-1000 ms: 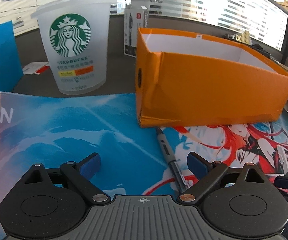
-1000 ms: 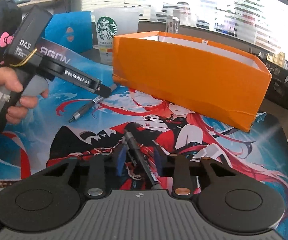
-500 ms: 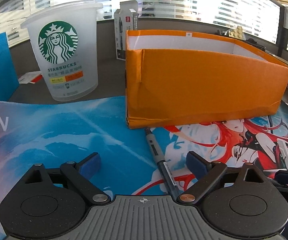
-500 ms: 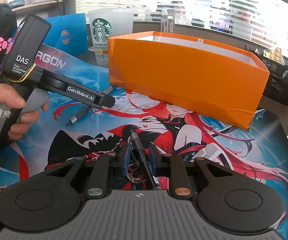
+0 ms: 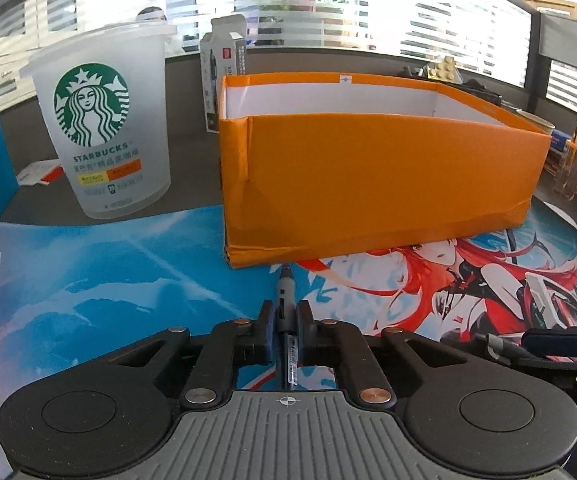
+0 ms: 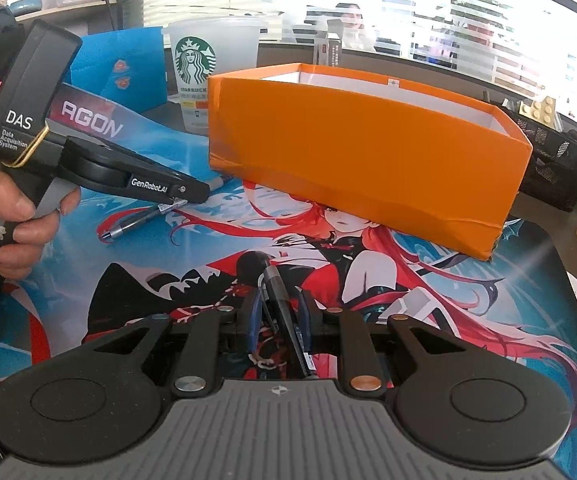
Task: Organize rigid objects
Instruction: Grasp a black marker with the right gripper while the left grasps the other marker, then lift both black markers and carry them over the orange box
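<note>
My left gripper [image 5: 286, 320] is shut on a grey pen [image 5: 285, 292] that lies on the printed mat just in front of the orange box [image 5: 368, 184]. The right wrist view shows that same left gripper [image 6: 198, 196] from the side, with the grey pen [image 6: 136, 222] sticking out beneath it toward the left. My right gripper [image 6: 279, 316] is shut on a black pen [image 6: 274, 284] lying slantwise between its blue pads, in the middle of the mat. The orange box [image 6: 360, 160] is open-topped with a white inside.
A frosted Starbucks cup [image 5: 100, 120] stands left of the box, with a small carton [image 5: 224, 60] behind it. A blue folder [image 6: 120, 68] stands at the far left. A black mesh organiser [image 6: 556, 164] stands right of the box. A person's hand [image 6: 20, 216] holds the left gripper's handle.
The left jaws went from wide open to shut on the grey pen. The right jaws narrowed around the black pen. The left view swung slightly, so the box now sits more central.
</note>
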The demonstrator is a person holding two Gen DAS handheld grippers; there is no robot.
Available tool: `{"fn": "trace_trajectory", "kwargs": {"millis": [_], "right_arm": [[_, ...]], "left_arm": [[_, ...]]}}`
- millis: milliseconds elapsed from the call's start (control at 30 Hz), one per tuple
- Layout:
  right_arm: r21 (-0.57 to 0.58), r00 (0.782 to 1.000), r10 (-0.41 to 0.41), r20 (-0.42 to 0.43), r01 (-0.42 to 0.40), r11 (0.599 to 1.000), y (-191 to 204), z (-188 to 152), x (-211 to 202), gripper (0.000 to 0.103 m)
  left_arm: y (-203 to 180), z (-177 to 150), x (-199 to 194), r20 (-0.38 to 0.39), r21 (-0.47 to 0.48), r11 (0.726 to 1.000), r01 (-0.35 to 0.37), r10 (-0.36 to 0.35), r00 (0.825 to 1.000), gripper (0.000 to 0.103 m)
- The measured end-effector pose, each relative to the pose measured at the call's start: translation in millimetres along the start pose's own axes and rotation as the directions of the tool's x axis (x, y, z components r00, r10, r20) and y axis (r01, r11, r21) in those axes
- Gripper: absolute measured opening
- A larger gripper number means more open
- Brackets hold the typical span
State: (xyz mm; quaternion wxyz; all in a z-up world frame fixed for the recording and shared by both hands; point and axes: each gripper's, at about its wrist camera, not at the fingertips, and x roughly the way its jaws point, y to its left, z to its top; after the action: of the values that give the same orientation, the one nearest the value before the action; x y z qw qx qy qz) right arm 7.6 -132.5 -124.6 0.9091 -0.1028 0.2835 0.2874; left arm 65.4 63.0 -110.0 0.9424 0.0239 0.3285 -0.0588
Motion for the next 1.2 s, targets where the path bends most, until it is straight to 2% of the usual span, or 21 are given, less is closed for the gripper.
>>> {"fn": "trace_trajectory", "kwargs": {"millis": [167,433,933,1200], "right_arm": [[0.02,1.0,-0.01,0.02,0.009,1.0,-4,2,-2,0.011],[0.045,0.999,-0.029,0.032,0.028,0.999,-12,5,3,0.01],[0.069,0.995,-0.017,0.103,0.01,0.998,-12,19,-6,0.01],[0.083,0.987,-0.009,0.159,-0.004,0.997,-13,31,-21,0.01]], "left_arm": [[6,-1,-3,-0.011,-0.043,0.999,0.014,-0.014,1.0,0.008],[12,-2,-12,-0.003,-0.073,0.997,0.024,-0.024,1.0,0.008],[13,3,-33,0.044,-0.073,0.996,0.047,-0.043,0.998,0.008],[13,10,-55,0.106,-0.072,0.996,0.053,-0.045,0.993,0.008]]}}
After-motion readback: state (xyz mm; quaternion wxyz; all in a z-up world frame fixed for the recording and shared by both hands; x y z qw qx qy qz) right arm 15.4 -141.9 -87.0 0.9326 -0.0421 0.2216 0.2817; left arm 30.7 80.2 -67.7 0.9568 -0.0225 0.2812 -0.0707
